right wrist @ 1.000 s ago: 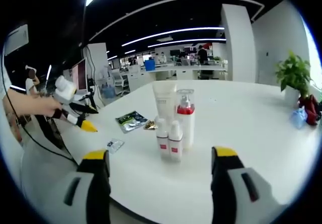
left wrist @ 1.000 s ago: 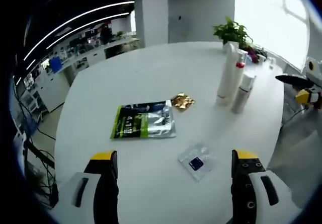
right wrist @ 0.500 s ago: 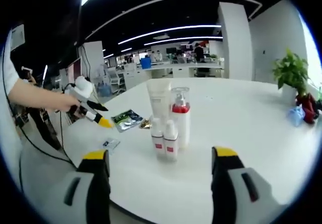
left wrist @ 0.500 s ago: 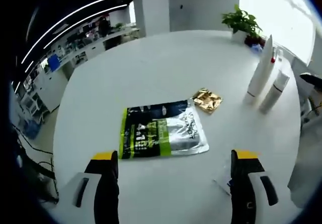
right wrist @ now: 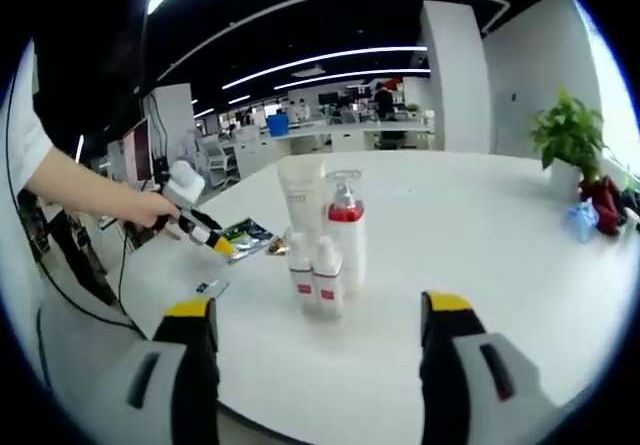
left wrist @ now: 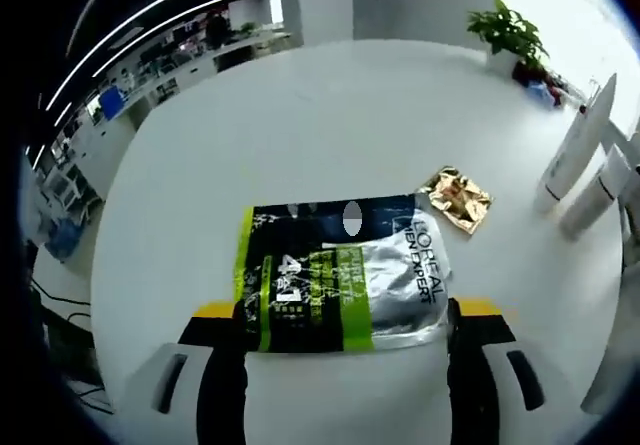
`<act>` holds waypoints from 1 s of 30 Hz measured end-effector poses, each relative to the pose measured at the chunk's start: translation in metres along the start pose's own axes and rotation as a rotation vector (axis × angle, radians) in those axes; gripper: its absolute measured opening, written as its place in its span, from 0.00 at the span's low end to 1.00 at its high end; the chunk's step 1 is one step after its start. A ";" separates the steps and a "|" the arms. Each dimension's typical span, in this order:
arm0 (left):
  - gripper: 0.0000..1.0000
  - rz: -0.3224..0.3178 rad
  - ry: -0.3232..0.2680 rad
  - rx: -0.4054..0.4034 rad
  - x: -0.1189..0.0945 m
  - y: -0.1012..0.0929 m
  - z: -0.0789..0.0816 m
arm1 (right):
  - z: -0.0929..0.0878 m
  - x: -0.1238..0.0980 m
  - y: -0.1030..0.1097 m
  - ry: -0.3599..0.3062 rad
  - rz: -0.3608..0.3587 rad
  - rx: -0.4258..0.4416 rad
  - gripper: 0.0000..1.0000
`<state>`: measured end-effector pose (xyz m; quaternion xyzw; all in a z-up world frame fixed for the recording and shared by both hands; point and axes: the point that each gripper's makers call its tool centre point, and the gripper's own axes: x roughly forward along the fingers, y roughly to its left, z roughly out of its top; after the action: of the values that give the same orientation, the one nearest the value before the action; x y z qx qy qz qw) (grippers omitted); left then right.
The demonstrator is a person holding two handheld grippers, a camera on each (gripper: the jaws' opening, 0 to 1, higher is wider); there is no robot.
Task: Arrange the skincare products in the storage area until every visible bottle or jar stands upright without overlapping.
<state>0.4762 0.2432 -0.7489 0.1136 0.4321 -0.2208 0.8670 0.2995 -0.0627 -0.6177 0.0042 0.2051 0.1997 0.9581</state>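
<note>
The left gripper (left wrist: 345, 315) is spread wide around the near edge of a flat sachet (left wrist: 340, 273) on the white bench (left wrist: 320, 115). The right gripper (right wrist: 318, 315) is held open, near four upright bottles (right wrist: 322, 235).

Left claw (left wrist: 345, 315): two broad jaws, pale grey moulded shells outside, black inner faces, each capped by a yellow tip; a dark slot is set into each grey shell. Right claw (right wrist: 317, 310): same build, grey shells, black inner faces, yellow caps, dark oval slot per shell. Beyond the right claw's left jaw, the person's hand (right wrist: 150, 208) and bare forearm, with a short white sleeve (right wrist: 22, 135) at the upper arm.
</note>
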 end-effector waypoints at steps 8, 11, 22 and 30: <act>0.84 0.080 -0.062 -0.128 0.002 0.010 -0.001 | -0.001 0.001 0.000 0.002 -0.002 0.002 0.84; 0.84 0.123 -0.076 -0.180 0.002 0.011 -0.003 | 0.000 0.000 0.000 0.001 -0.001 0.002 0.84; 0.84 0.305 -0.071 -0.412 -0.003 0.010 -0.013 | 0.001 0.000 0.001 -0.008 0.005 0.004 0.83; 0.92 0.304 -0.066 -0.439 -0.008 -0.005 -0.013 | 0.001 0.000 0.001 -0.013 0.007 0.007 0.83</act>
<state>0.4605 0.2460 -0.7509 -0.0207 0.4193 0.0071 0.9076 0.2998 -0.0615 -0.6163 0.0097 0.1997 0.2025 0.9586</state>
